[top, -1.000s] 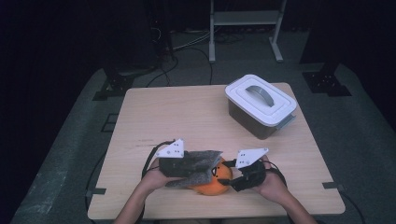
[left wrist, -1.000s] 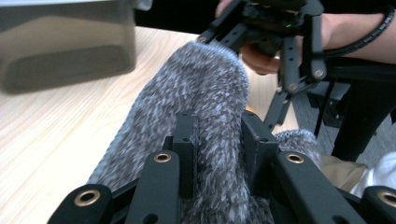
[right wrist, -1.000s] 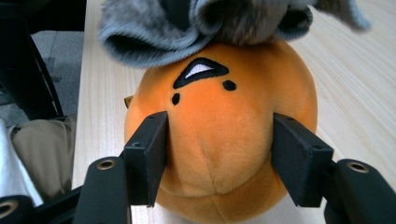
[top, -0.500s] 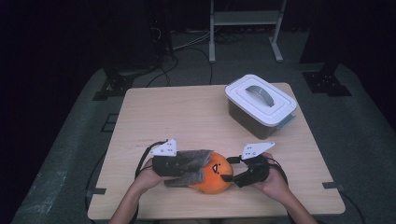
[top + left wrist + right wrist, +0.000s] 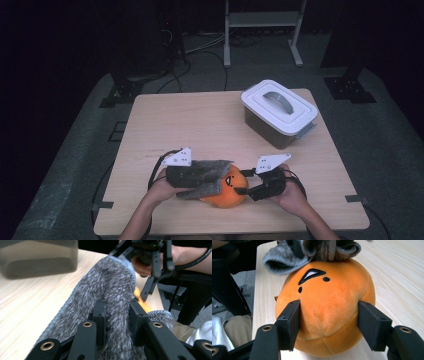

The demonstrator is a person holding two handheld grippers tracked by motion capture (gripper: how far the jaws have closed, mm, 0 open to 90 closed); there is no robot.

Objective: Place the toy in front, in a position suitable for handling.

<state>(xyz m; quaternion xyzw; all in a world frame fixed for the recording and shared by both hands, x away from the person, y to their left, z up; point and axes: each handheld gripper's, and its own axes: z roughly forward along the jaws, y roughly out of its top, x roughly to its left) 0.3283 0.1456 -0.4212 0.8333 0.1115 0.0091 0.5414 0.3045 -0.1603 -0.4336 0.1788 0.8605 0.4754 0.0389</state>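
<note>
Gripping a fuzzy grey sock (image 5: 110, 297), the left gripper (image 5: 117, 320) has its two black jaws pinched tight on a bunched fold of the fabric, low in the left gripper view. In the high view the left gripper (image 5: 197, 176) sits at lower centre-left of the frame, the sock (image 5: 207, 175) draped from it over the left side of an orange plush ball (image 5: 227, 187).

The plush ball (image 5: 324, 310) takes up the middle of the right gripper view: black stitched face marks on its upper part, the sock (image 5: 312, 252) heaped across its top edge. It rests on the light wooden table (image 5: 200, 125), near the bottom edge of the high view.

The right gripper (image 5: 328, 323) straddles the ball, one jaw on each flank, pads against the plush. Its jaws have just been closing, with the ball between them. In the high view the right gripper (image 5: 250, 189) lies just right of the ball.

A lidded grey bin (image 5: 278, 112) stands upper right on the table, well apart.
</note>
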